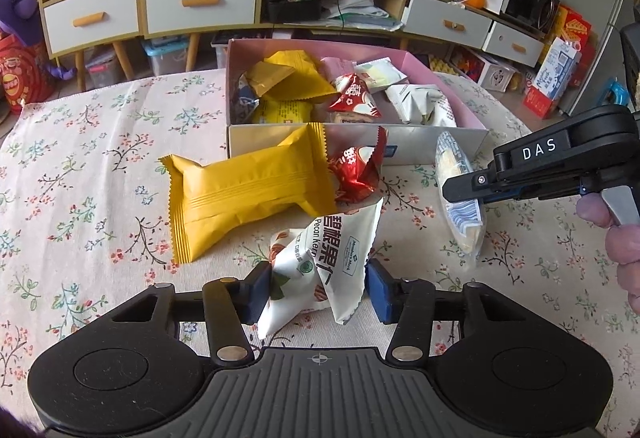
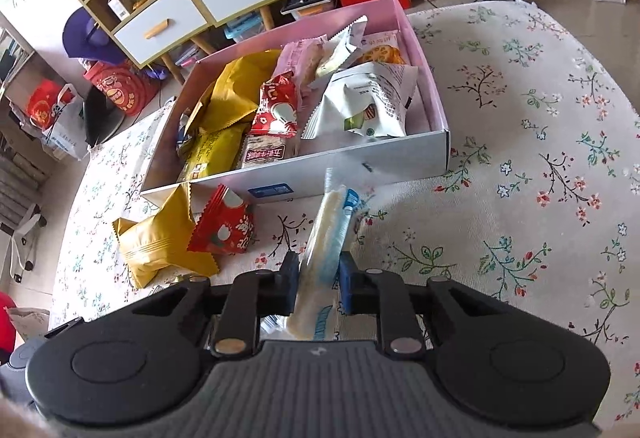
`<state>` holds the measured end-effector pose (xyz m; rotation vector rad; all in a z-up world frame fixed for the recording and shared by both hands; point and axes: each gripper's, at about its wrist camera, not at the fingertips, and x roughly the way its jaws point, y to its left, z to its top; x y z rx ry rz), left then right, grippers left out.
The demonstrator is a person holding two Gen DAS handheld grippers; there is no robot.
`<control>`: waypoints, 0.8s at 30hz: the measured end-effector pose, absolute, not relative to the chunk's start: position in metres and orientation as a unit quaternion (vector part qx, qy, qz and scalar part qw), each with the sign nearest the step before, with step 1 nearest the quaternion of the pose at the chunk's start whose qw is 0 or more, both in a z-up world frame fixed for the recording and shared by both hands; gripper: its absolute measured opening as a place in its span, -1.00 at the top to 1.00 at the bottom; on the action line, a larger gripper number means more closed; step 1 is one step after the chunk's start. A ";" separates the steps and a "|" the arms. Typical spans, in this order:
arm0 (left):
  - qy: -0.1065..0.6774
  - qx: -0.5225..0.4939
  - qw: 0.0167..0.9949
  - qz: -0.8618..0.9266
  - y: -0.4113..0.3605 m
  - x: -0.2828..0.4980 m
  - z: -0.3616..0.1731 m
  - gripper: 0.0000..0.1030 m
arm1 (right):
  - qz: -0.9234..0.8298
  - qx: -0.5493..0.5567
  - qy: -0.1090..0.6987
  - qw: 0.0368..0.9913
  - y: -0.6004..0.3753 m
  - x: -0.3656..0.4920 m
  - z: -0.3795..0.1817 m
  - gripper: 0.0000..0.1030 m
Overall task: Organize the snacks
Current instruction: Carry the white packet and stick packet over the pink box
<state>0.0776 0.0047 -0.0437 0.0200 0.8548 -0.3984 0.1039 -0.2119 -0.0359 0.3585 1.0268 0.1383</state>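
My left gripper (image 1: 316,288) is shut on a white pecan snack packet (image 1: 320,262), held just above the floral tablecloth. My right gripper (image 2: 319,280) is shut on a long clear wafer packet (image 2: 330,234) with blue print; it shows at the right of the left wrist view (image 1: 460,194). A yellow packet (image 1: 248,190) and a red packet (image 1: 354,174) lie on the cloth in front of the box. The pink-lined cardboard box (image 1: 400,148) holds several snack packets; it also shows in the right wrist view (image 2: 436,154).
The table has a floral cloth (image 2: 540,158). Behind it stand cabinets with white drawers (image 1: 200,4), storage bins and clutter on the floor. The yellow packet (image 2: 160,242) and red packet (image 2: 224,230) lie left of my right gripper.
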 end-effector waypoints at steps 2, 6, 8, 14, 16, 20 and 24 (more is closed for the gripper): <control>0.411 0.005 0.891 -0.193 0.006 0.077 -0.042 0.08 | 0.067 0.171 0.486 0.855 -0.213 0.103 -0.034 0.70; 0.409 -0.003 0.893 -0.191 0.008 0.076 -0.037 0.08 | 0.066 0.174 0.484 0.855 -0.217 0.101 -0.032 0.72; 0.405 -0.009 0.894 -0.190 0.008 0.075 -0.033 0.08 | 0.065 0.179 0.484 0.854 -0.220 0.100 -0.031 0.73; 0.392 -0.023 0.900 -0.189 0.006 0.070 -0.021 0.08 | 0.072 0.190 0.474 0.857 -0.227 0.094 -0.022 0.73; 0.391 -0.025 0.901 -0.188 0.005 0.070 -0.019 0.08 | 0.075 0.191 0.469 0.859 -0.229 0.092 -0.019 0.73; 0.387 -0.027 0.902 -0.188 0.002 0.069 -0.016 0.08 | 0.078 0.188 0.466 0.861 -0.231 0.090 -0.015 0.73; 0.383 -0.031 0.905 -0.182 0.004 0.073 -0.011 0.08 | 0.079 0.186 0.462 0.864 -0.232 0.093 -0.013 0.73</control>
